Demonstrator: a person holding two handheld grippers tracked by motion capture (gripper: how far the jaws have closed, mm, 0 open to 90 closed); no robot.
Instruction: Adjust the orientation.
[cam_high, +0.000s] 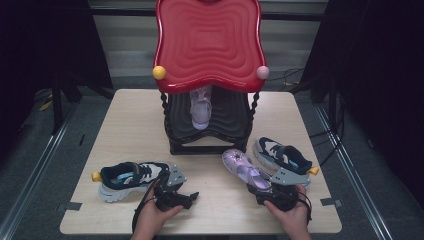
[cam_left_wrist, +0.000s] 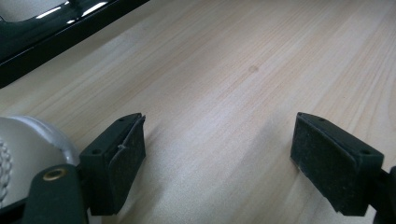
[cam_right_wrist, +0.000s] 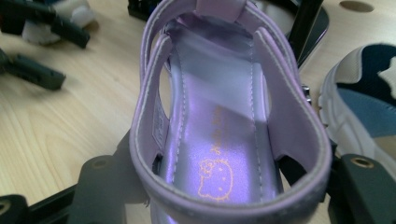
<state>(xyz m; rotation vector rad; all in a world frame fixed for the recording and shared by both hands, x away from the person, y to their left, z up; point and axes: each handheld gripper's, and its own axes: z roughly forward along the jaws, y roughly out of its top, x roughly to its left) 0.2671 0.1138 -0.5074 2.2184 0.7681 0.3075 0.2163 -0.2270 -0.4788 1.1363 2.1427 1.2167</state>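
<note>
While gripped, lilac sandal (cam_right_wrist: 224, 140), glossy insole

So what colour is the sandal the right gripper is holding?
Pale shiny purple; the sandal shows best in the right gripper view.

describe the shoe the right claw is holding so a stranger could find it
Start at the red-topped rack at the table's back. Before its right foot lies a purple sandal, heel in the right claw. The navy sneaker beside it is closed; the sandal has open straps.

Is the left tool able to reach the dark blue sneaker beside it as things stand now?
Probably yes: the left tool is open and holds nothing, and the dark blue sneaker lies just beside it on the table, nothing between.
</note>
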